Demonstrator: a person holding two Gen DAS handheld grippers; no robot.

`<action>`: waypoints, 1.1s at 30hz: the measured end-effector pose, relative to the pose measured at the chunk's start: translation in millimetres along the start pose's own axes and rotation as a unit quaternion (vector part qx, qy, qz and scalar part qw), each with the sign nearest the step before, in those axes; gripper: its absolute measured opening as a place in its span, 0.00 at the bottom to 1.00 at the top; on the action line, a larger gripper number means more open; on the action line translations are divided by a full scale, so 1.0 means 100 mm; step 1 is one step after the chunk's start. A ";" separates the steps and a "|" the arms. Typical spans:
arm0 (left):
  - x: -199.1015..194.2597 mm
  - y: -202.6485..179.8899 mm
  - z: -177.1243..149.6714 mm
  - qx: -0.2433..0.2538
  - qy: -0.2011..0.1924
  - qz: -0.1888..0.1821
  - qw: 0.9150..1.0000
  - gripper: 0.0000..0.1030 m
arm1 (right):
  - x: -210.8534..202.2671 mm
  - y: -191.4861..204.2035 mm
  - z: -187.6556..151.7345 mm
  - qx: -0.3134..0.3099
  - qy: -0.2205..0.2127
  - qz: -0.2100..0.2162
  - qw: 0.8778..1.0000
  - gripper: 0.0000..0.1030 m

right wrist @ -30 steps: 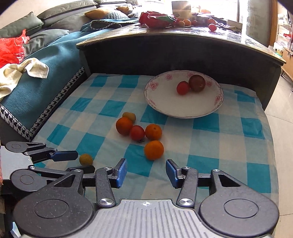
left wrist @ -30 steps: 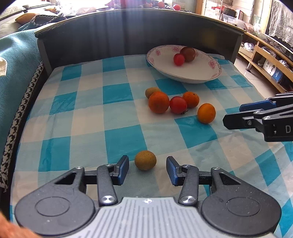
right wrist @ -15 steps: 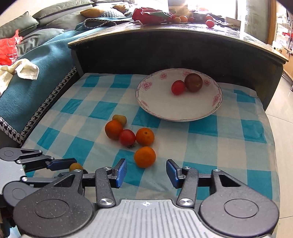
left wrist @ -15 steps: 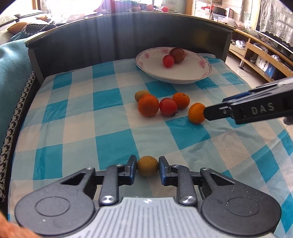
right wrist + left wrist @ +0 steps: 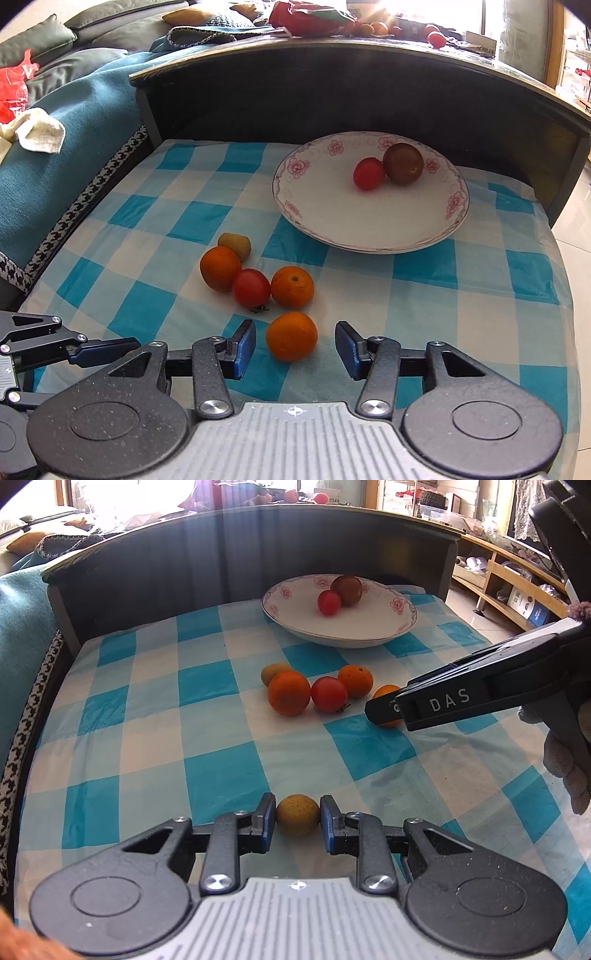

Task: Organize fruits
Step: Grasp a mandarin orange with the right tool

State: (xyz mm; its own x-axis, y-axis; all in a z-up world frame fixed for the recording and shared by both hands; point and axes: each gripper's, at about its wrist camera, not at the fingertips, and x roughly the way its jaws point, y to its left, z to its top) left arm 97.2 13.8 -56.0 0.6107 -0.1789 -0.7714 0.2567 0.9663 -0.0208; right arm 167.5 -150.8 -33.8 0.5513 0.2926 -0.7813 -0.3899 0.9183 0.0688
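Observation:
My left gripper (image 5: 297, 821) is shut on a small yellow-brown fruit (image 5: 297, 814) that rests on the blue checked cloth (image 5: 155, 738). My right gripper (image 5: 295, 345) is open, and an orange (image 5: 291, 336) sits between its fingertips without touching the pads. In the left wrist view the right gripper's fingers (image 5: 443, 701) partly hide that orange (image 5: 386, 693). Further back lie two oranges (image 5: 220, 268) (image 5: 292, 287), a red tomato (image 5: 251, 288) and another small yellowish fruit (image 5: 234, 243). The white flowered plate (image 5: 369, 247) holds a red tomato (image 5: 368, 173) and a brown fruit (image 5: 403, 163).
A dark curved wall (image 5: 332, 85) closes the back of the cloth. A teal sofa (image 5: 55, 166) with a white towel (image 5: 37, 133) lies to the left. The left gripper (image 5: 92, 350) shows at the lower left of the right wrist view. Wooden shelves (image 5: 517, 583) stand at the right.
The left jaws have closed onto the small yellow-brown fruit. The right gripper has come forward and down, so the orange now lies between its fingers.

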 end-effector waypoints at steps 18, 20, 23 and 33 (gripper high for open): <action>0.00 -0.02 -0.03 0.014 -0.006 0.003 1.000 0.35 | 0.11 0.03 -0.03 -0.013 0.010 -0.002 1.000 0.43; -0.01 -0.01 -0.03 0.011 -0.005 -0.001 1.000 0.35 | 0.11 0.03 -0.03 -0.013 0.010 -0.002 1.000 0.43; -0.01 -0.01 -0.05 0.018 -0.008 0.000 1.000 0.36 | 0.11 0.03 -0.02 -0.011 0.010 -0.001 1.000 0.43; -0.02 -0.01 -0.06 0.021 -0.005 -0.003 1.000 0.37 | 0.11 0.02 -0.04 -0.007 0.010 0.002 1.000 0.43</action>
State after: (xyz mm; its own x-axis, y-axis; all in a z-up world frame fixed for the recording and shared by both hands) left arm 91.2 14.5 -57.9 0.6168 -0.1875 -0.7645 0.2923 0.9563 0.0013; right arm 170.1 -146.2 -44.6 0.5349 0.2901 -0.7936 -0.4020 0.9135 0.0630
